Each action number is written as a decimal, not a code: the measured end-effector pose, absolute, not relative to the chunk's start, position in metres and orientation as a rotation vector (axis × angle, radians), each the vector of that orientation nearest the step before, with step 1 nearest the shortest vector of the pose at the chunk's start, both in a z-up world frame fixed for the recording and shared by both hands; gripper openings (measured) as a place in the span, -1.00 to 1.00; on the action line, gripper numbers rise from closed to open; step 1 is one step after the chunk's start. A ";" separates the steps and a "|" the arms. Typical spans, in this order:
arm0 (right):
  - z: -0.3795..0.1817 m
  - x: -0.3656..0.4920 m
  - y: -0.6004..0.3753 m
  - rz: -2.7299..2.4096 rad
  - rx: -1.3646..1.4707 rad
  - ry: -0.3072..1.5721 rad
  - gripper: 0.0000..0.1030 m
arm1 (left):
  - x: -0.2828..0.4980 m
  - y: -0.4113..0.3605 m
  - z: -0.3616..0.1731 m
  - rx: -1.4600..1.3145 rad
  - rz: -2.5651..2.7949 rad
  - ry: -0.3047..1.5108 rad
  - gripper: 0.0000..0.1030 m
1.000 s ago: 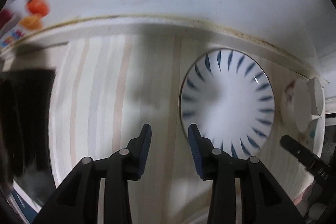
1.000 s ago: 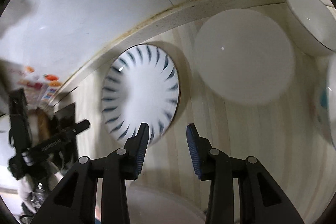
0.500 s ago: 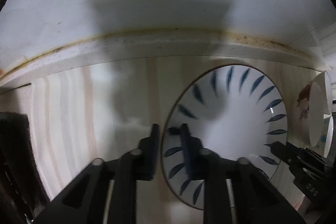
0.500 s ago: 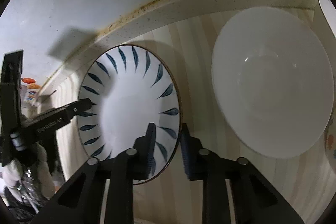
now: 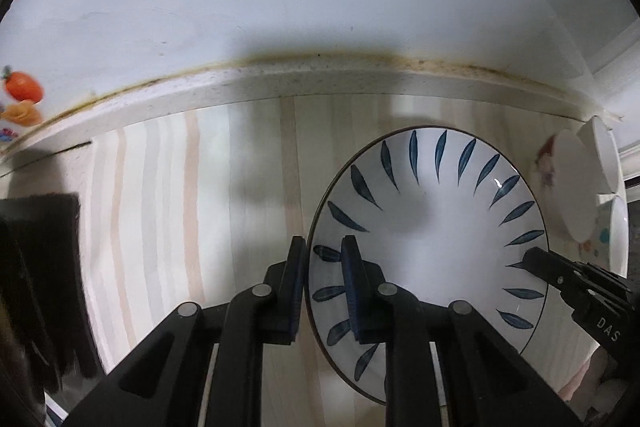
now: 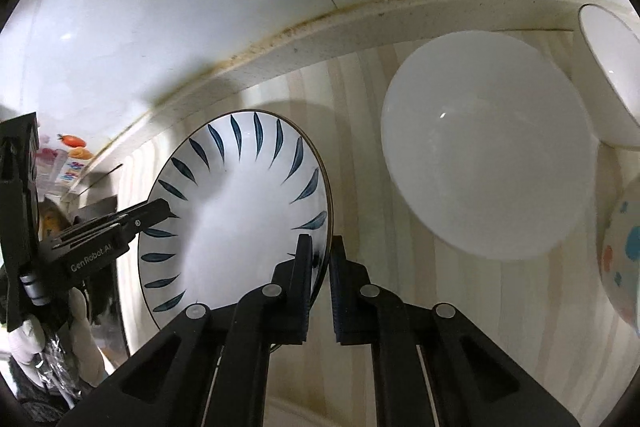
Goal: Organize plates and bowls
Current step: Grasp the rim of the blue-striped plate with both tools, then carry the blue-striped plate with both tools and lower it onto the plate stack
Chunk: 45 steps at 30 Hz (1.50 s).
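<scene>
Two grippers are pinching one dish: your left gripper (image 5: 324, 283) has its fingers closed on the left rim of the blue-leaf plate (image 5: 432, 227), one finger outside the edge and one inside, and your right gripper (image 6: 320, 267) clamps the opposite rim the same way. The plate sits on the striped tabletop (image 5: 180, 207), near the back ledge, with the plain white bowl (image 6: 488, 179) just beside it on the right and a spotted bowl (image 6: 620, 251) and another white bowl (image 6: 612, 75) beyond that. I cannot tell whether the plate is clear of the surface yet

To do this lift well, raise both sides together so the plate stays level; a glazed rim is likely to slide out of a tilted grip. Keep the squeeze firm but even on both sides. Judging by the layout, the plain white bowl is the nearest thing to knock, so bring the plate straight up before you carry it sideways. Set it down flat, then spread both pairs of fingers only once it rests
</scene>
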State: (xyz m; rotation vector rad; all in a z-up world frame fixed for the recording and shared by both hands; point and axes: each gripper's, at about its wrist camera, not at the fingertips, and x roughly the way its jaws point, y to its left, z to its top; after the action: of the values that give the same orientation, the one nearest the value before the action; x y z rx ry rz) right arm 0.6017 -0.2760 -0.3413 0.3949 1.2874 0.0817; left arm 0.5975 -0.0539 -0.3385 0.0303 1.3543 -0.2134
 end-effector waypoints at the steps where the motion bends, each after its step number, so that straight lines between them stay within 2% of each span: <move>1: -0.336 0.598 -0.275 0.088 0.389 1.281 -0.81 | 0.589 -0.052 -0.332 0.023 -0.215 1.344 -0.69; 13: -0.262 0.514 -0.280 0.175 0.347 1.210 -0.81 | 0.517 -0.047 -0.249 -0.003 -0.246 1.231 -0.69; 22: -0.238 0.442 -0.284 0.206 0.338 1.201 -0.81 | 0.463 -0.048 -0.236 -0.029 -0.246 1.236 -0.69; 34: -0.303 0.393 -0.287 0.243 0.363 1.326 -0.81 | 0.409 -0.053 -0.288 -0.041 -0.179 1.361 -0.69; 45: -0.342 0.386 -0.289 0.264 0.316 1.394 -0.81 | 0.391 -0.060 -0.326 -0.054 -0.120 1.429 -0.69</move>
State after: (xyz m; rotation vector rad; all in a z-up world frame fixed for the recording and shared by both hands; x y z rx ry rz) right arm 0.3860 -0.2891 -0.3422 0.3158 1.3943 0.2643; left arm 0.3914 -0.0599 -0.3255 -0.0542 1.4286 -0.1201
